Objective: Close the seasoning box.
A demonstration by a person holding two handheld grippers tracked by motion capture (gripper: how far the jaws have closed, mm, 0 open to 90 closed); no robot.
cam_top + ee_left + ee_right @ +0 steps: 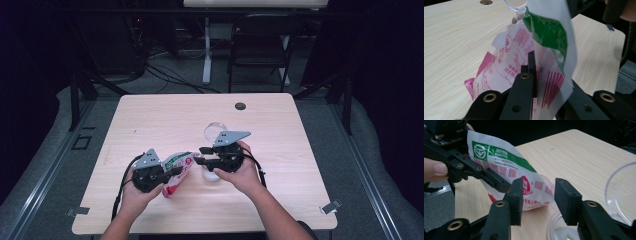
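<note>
The printed bag (178,172), white with red and green print, sits low and left of centre in the high view, raised off the table (150,120) and clamped between the closed jaws of the left gripper (170,172). The right gripper (202,155) faces it from the right with its jaws apart and nothing between them. By the look of it, the step in hand is taking hold of the bag's free end. To do that well, the left hand should keep the bag steady while the right brings its open jaws squarely over the bag's edge, closing on flat film rather than a crumpled fold.

The right gripper view shows the bag's (506,170) green logo and a clear plastic cup (621,192) at the right edge. The left gripper view shows the film (541,62) running through its own jaws.
</note>
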